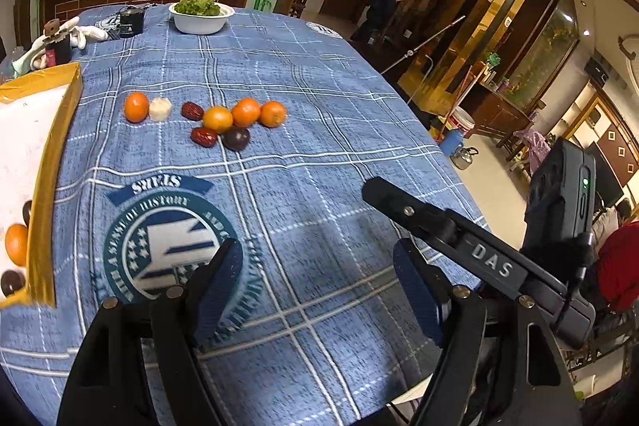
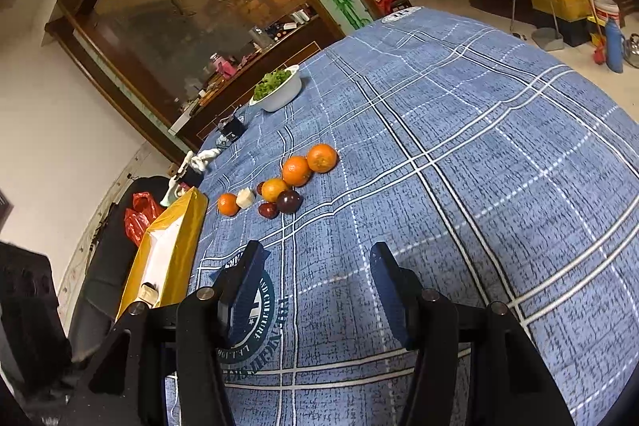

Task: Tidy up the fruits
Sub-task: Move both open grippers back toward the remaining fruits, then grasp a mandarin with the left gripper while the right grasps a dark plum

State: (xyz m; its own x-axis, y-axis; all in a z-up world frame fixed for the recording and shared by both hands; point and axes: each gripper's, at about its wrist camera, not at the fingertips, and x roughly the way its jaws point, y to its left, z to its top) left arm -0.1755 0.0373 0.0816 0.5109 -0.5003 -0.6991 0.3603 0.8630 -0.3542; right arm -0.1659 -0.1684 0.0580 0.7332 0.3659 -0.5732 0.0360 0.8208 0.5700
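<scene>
Several oranges (image 1: 217,118) lie in a loose cluster on the blue checked tablecloth (image 1: 319,106), together with two red dates (image 1: 204,136), a dark purple fruit (image 1: 235,137) and a pale cream piece (image 1: 160,108). The right wrist view shows the same cluster, oranges (image 2: 296,170) and dark fruit (image 2: 289,201) included. A yellow-rimmed box (image 1: 60,146) at the left holds an orange (image 1: 16,244) and dark fruits. My left gripper (image 1: 315,250) is open and empty, well short of the cluster. My right gripper (image 2: 317,252) is open and empty too, and one finger (image 1: 399,206) of it shows beside the left gripper.
A white bowl of greens (image 1: 201,16) stands at the far side, with a black container (image 1: 131,20) and a white glove (image 1: 86,32) to its left. The table edge curves away on the right above the floor. Someone in red (image 1: 619,266) sits beyond it.
</scene>
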